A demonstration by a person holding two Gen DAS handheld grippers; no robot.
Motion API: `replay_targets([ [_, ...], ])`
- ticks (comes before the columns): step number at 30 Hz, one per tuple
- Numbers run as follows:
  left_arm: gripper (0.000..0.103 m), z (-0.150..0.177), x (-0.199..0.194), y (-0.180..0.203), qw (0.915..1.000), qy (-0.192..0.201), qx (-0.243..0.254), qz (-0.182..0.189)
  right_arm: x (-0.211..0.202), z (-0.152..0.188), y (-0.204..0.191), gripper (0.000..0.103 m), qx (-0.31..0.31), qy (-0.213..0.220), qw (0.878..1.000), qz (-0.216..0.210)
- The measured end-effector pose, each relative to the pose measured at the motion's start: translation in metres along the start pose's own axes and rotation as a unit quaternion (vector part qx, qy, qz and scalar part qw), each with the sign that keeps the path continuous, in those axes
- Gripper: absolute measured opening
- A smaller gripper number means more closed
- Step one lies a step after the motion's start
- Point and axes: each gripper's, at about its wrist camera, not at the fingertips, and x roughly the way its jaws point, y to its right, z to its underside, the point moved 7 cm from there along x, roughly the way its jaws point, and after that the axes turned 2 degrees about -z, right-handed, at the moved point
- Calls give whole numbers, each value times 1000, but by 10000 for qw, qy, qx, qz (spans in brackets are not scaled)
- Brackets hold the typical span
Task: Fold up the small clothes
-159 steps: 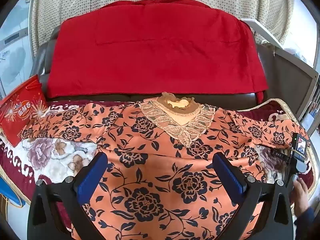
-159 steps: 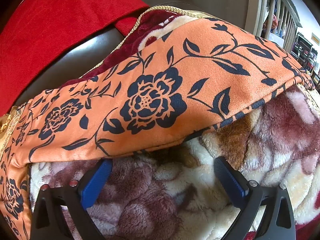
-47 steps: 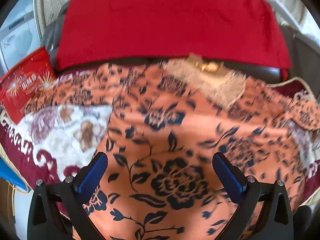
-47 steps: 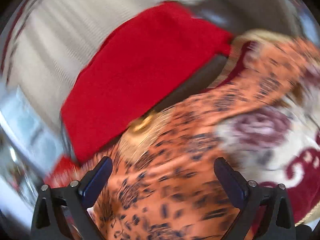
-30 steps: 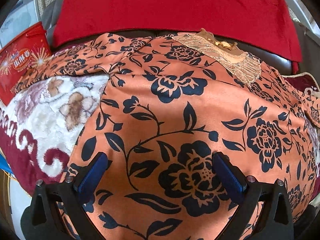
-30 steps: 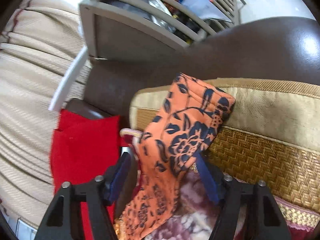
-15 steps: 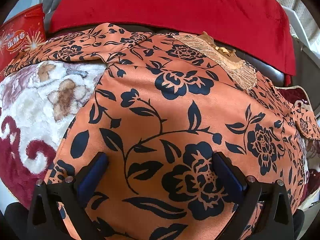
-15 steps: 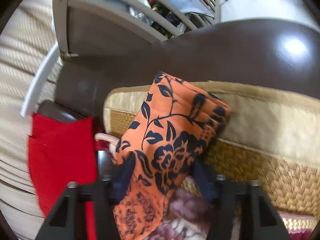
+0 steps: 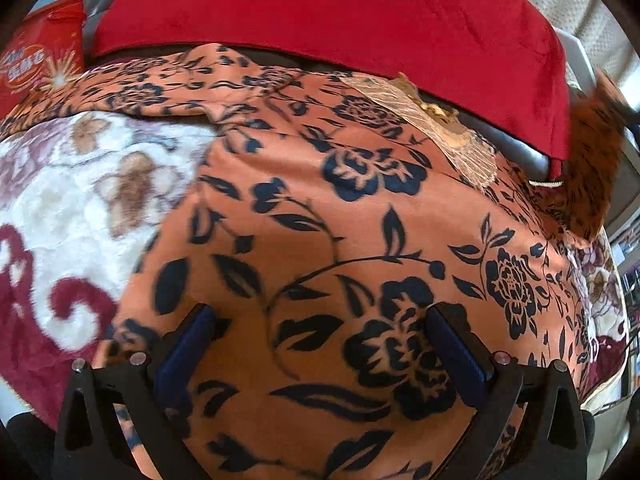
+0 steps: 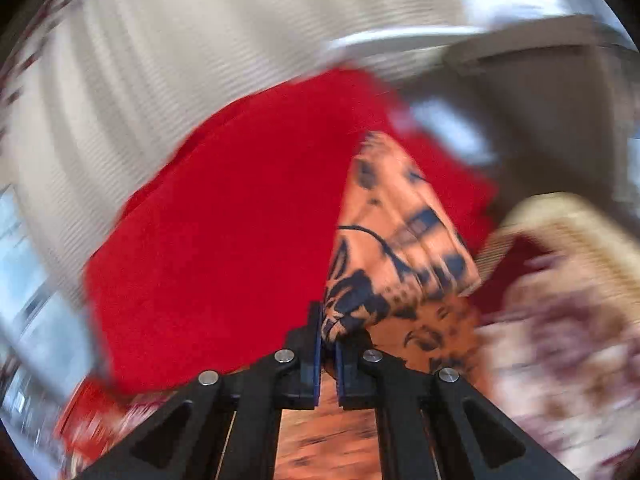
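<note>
Right gripper (image 10: 328,344): black fingers with blue pads, clamped on the bunched sleeve (image 10: 396,248) of the orange blouse (image 9: 320,240), lifted in front of a red velvety cloth (image 10: 224,232); view blurred. Left gripper (image 9: 320,344): fingers spread wide, low over the blouse body, nothing grasped. Blouse: smooth fabric with dark navy flowers and leaves, lace neckline (image 9: 448,136), spread flat over a fluffy cream-and-maroon blanket (image 9: 72,200).
</note>
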Motion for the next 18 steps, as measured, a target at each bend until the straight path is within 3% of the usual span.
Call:
replay_targets([
  [4,103,-11,-25,-28,9986,384,-282,-245,66,93,-79,11,-60,-874,9923,-872],
  [6,103,-17,-32,-37,9979,476,-374,-248,110,156,-85,47,-16,-1678,9822,-844],
  [7,103,-22,-34,-40,9977,495,-410,-237,122,175,-82,84,41,-1918,9779,-829],
  [9,103,-35,-38,-39,9973,571,-426,-164,137,211,-68,88,328,-2305,9687,-858],
  [10,103,-41,-40,-35,9973,611,-400,-77,137,213,-62,88,503,-2307,9669,-967],
  [15,103,-99,-38,27,9906,600,-301,1190,85,186,-32,93,887,-1588,9741,-1343],
  [16,103,-114,-31,48,9858,523,-255,1575,74,185,-28,94,906,-1510,9751,-1350],
  [18,103,-131,-9,70,9820,193,-416,1832,54,189,-18,94,1059,-1418,9739,-1418],
])
